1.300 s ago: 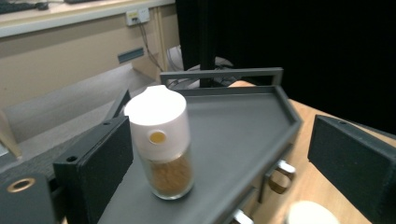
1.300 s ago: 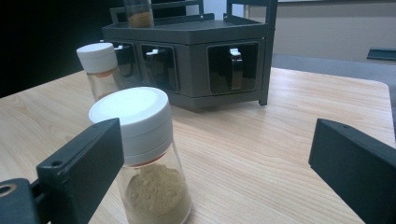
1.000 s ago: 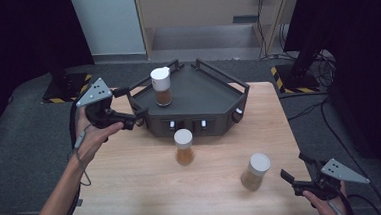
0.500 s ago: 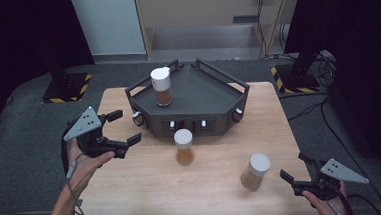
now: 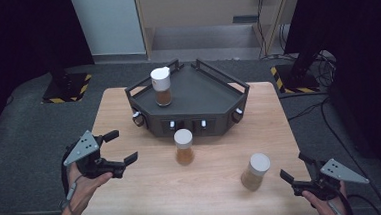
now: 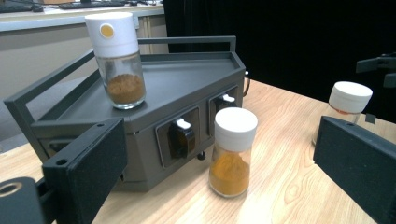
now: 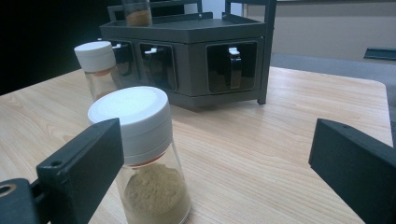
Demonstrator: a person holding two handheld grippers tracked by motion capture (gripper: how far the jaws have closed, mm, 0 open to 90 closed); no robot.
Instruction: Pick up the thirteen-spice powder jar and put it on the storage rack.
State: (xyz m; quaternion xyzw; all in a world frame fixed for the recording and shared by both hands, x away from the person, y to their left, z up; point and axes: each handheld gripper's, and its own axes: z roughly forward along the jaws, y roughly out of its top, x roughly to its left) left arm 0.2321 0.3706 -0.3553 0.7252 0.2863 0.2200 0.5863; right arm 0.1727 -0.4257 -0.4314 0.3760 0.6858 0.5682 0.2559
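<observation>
Left hand-held gripper (image 5: 120, 148) had just spread wide, empty, facing the middle spice jar (image 5: 184, 146) on the desk (image 5: 133, 191) before the rack (image 5: 202, 94). Right hand-held gripper (image 5: 296, 168) was spread beside the near jar (image 5: 255, 171). Judged step: approach; next, straddle and pinch.

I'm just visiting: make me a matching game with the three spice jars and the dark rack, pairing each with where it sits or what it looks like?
Things:
1. Jar with the yellow dot on its lid
2. Jar with orange powder
3. Jar with pale tan powder
4. Rack

Places or looks:
A. On the table near the right gripper
B. On top of the rack
C. Dark grey, at the far side of the table
D. On the table just in front of the rack

Pairs: 1-B, 2-D, 3-A, 4-C
</observation>
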